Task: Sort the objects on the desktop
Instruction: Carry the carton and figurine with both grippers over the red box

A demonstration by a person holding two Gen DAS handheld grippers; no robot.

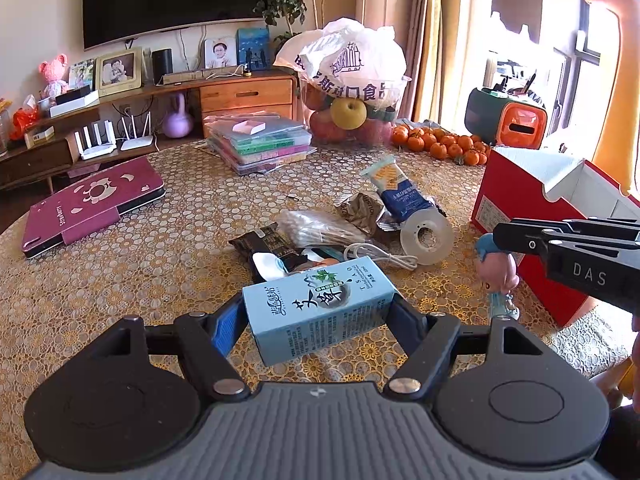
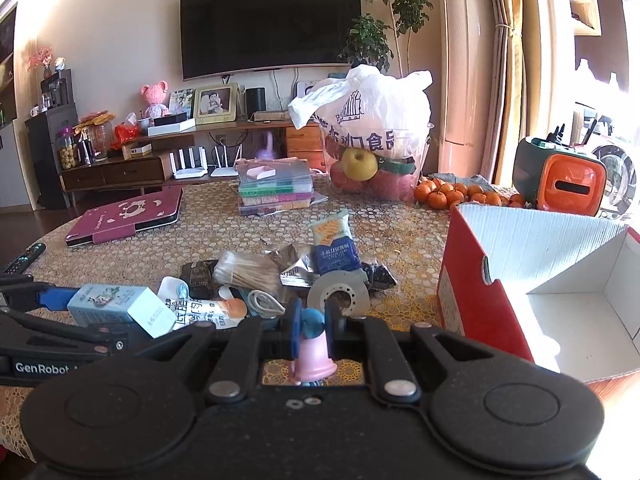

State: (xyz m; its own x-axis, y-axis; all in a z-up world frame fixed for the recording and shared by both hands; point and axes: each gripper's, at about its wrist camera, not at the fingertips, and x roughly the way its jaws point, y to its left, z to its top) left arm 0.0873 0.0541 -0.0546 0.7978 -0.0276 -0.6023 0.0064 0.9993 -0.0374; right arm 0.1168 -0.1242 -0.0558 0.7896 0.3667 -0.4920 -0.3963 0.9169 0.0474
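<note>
Jaws of left gripper clamp light-blue carton, right gripper pinches figurine

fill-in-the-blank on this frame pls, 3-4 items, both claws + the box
1. The left claw is shut on a light ____ carton.
2. The right claw grips a small figurine with blue hair and a ____ body.
3. The open red box is ____ inside.
4. The loose pile of ____ lies beside the orange-fronted container.

Missing words: blue; pink; white; oranges
</note>
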